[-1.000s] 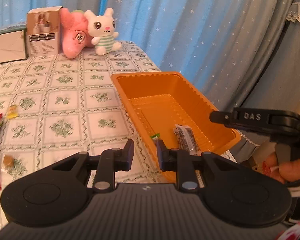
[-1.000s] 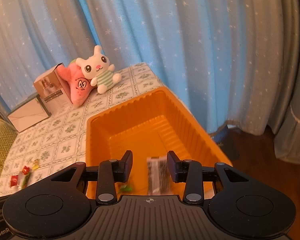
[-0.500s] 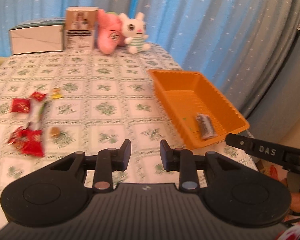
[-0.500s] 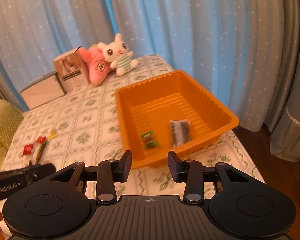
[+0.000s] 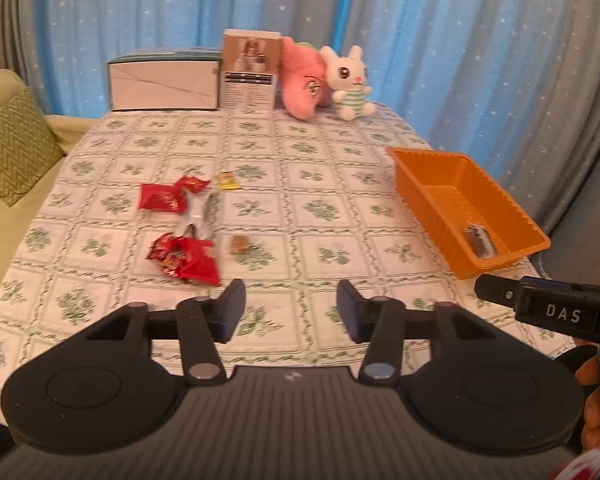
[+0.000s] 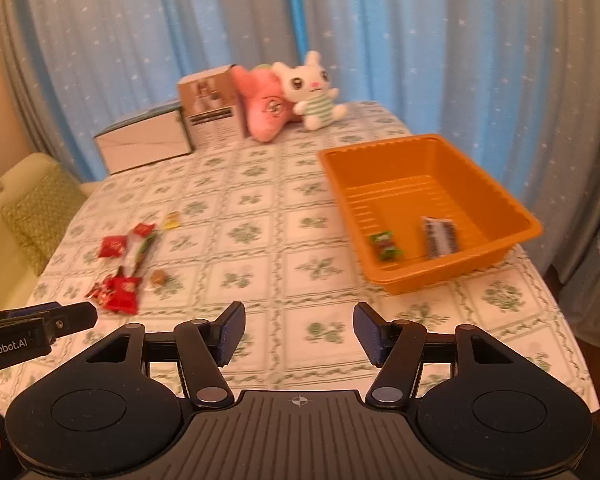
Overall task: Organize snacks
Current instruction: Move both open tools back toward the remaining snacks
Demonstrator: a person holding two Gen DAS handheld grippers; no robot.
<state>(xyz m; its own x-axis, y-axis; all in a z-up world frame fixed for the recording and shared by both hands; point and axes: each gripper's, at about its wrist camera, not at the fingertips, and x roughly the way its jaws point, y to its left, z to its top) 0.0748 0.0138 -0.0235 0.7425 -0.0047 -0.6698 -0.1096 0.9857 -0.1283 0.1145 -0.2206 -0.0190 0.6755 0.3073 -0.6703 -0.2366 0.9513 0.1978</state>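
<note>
An orange tray point(image 5: 512, 220) point(image 6: 496, 192) stands at the table's right edge. In it lie a dark striped snack bar point(image 6: 439, 236) point(image 5: 478, 240) and a small green candy point(image 6: 386, 245). Several loose snacks lie left of centre: red packets point(image 5: 186, 258) point(image 6: 118, 294), a second red packet point(image 5: 160, 199), a white-green bar point(image 5: 198, 216), a yellow candy point(image 5: 228, 181) and a brown candy point(image 5: 239, 245). My left gripper point(image 5: 290, 312) is open and empty above the near table. My right gripper point(image 6: 298, 330) is open and empty, near the front edge.
At the back stand a white box point(image 5: 164, 82), a brown carton point(image 5: 250, 76), a pink plush point(image 5: 302, 84) and a white rabbit plush point(image 5: 350, 84). A green sofa with a cushion point(image 5: 8, 152) is at the left. Blue curtains hang behind.
Both grippers have pulled back and up from the orange tray and opened wider. The snack bar and green candy now lie in the tray. The left view has swung toward the loose snacks.
</note>
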